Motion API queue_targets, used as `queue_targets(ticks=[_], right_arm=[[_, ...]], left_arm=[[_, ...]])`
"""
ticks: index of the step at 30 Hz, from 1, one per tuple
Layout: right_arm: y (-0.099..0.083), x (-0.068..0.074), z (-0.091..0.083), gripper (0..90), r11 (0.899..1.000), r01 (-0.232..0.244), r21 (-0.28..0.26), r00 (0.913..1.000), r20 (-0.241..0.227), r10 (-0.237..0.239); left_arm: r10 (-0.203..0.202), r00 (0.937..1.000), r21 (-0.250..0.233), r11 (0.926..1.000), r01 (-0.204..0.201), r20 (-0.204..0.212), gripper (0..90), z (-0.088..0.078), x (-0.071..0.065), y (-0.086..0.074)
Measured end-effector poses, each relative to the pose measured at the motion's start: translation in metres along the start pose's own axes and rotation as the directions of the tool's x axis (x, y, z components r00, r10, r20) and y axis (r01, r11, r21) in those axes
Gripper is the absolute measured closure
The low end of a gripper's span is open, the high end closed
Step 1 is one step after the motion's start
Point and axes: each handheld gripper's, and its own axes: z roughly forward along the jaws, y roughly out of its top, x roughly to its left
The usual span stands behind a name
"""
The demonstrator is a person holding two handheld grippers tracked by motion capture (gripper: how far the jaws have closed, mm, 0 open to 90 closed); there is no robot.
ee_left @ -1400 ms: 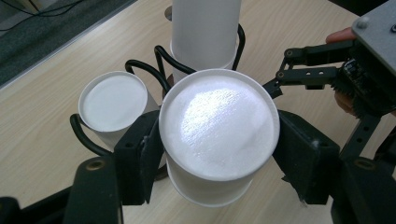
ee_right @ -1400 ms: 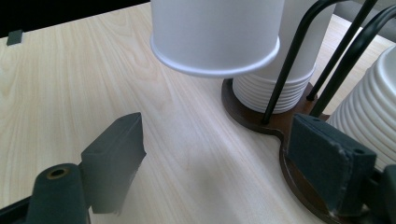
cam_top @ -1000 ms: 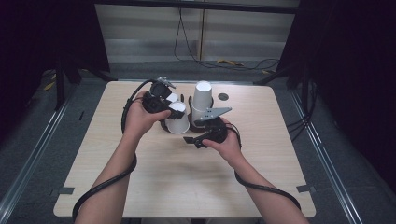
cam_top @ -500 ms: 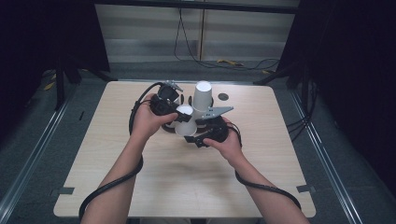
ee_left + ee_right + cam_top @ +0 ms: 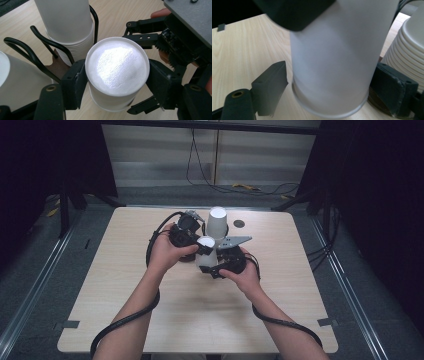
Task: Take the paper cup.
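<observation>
Left tool (image 5: 117, 82) is clamped on an upside-down white paper cup (image 5: 117, 72), held just above the surface (image 5: 190, 315) right beside the cup stack in its wire holder (image 5: 72, 32). Right tool's (image 5: 329, 87) jaws have just been opening, and they sit wide around the cup's rim without pinching. Risk I see: thin walls could crumple, or the cup bumps that stack and tips it.

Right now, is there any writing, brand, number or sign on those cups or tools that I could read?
None: no readable text in any view.
The cup in the left gripper is plain white, with no print.
The stack of cups in the wire rack is blank too.
The right gripper and its grey plate bear no legible label.
The table has no marks to read.
</observation>
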Motion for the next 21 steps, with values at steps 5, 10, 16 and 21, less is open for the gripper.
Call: queue_targets(ticks=[5,10,16,21], right_arm=[[-0.0009,-0.0002,0.0004,16.4,1.0,-0.001,-0.011,1.0,-0.006,0.001],[-0.0035,-0.0011,0.0005,18.2,1.0,-0.005,-0.024,1.0,0.003,0.005],[-0.0047,-0.0026,-0.0003,20.1,0.999,-0.013,-0.033,0.9999,0.004,0.014],[-0.0045,-0.0044,-0.0023,20.7,0.999,-0.016,-0.039,0.9999,-0.001,0.016]], left_arm=[[0.001,0.9999,0.001,1.0,-0.001,0.01,35.3,0.0032,-0.0025,0.0013],[0.002,0.9998,0.004,1.0,-0.002,0.018,35.2,0.0047,-0.004,0.003],[-0.003,0.9997,0.002,1.0,0.003,0.025,35.2,0.0072,-0.0041,0.0026],[0.001,0.9996,0.003,1.0,-0.001,0.028,35.3,0.008,-0.0041,0.0055]])
